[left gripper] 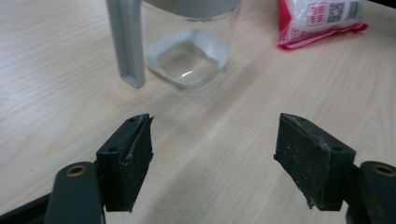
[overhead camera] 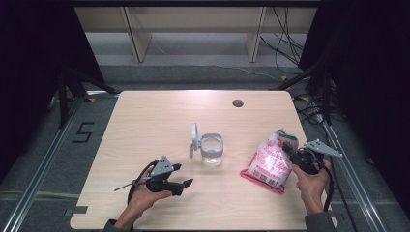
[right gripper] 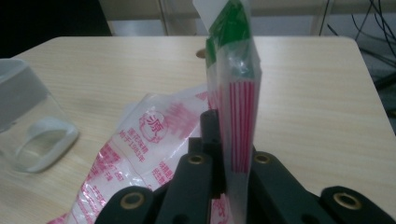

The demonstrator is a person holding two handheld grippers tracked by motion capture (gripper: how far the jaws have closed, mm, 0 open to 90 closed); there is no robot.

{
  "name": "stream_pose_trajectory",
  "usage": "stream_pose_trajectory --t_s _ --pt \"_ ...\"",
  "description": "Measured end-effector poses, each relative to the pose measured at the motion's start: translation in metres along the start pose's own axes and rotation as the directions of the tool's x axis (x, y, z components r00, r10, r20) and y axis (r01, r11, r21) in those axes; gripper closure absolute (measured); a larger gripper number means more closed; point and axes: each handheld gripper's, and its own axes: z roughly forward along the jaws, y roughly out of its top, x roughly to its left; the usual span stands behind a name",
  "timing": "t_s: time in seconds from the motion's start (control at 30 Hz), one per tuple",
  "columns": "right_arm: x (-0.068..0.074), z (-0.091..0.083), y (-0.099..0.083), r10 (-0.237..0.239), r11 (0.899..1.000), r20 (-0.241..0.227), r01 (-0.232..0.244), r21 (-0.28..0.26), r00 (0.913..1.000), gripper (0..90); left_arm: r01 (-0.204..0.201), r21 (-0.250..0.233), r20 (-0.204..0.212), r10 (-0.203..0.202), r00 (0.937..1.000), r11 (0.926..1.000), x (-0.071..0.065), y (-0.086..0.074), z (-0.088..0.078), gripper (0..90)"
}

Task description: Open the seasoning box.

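A pink and white plastic bag (overhead camera: 268, 164) lies at the table's right, its green and red striped top edge (right gripper: 238, 116) lifted upright. My right gripper (overhead camera: 291, 150) is shut on that edge, and in the right gripper view the jaws (right gripper: 229, 158) pinch the film between them. A clear glass jar (overhead camera: 212, 151) stands mid-table with its grey hinged lid (overhead camera: 194, 137) swung up on its left. My left gripper (overhead camera: 184, 175) rests low on the table in front of the jar, open and with nothing between its pads (left gripper: 126, 158). The jar (left gripper: 187, 63) is a short way ahead of it.
The light wooden table (overhead camera: 154, 121) has a round cable hole (overhead camera: 237, 103) near its far edge. Black cables and stand legs lie on the floor (overhead camera: 309, 104) beyond the right side. The bag's lower end (left gripper: 322, 18) shows to the jar's right in the left gripper view.
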Motion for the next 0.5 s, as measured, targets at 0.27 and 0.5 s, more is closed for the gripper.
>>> stream_pose_trajectory --t_s 0.27,0.5 --pt "0.018 -0.009 0.013 -0.020 0.998 -0.078 0.016 -0.053 0.9968 90.0 -0.054 0.023 0.030 0.054 0.9981 0.9983 -0.008 0.003 0.003 26.8" --pt "0.033 -0.016 0.026 -0.047 0.995 -0.123 0.035 -0.094 0.9914 90.0 -0.036 0.026 0.030 0.035 0.9989 0.9990 -0.013 0.002 0.006 26.8"
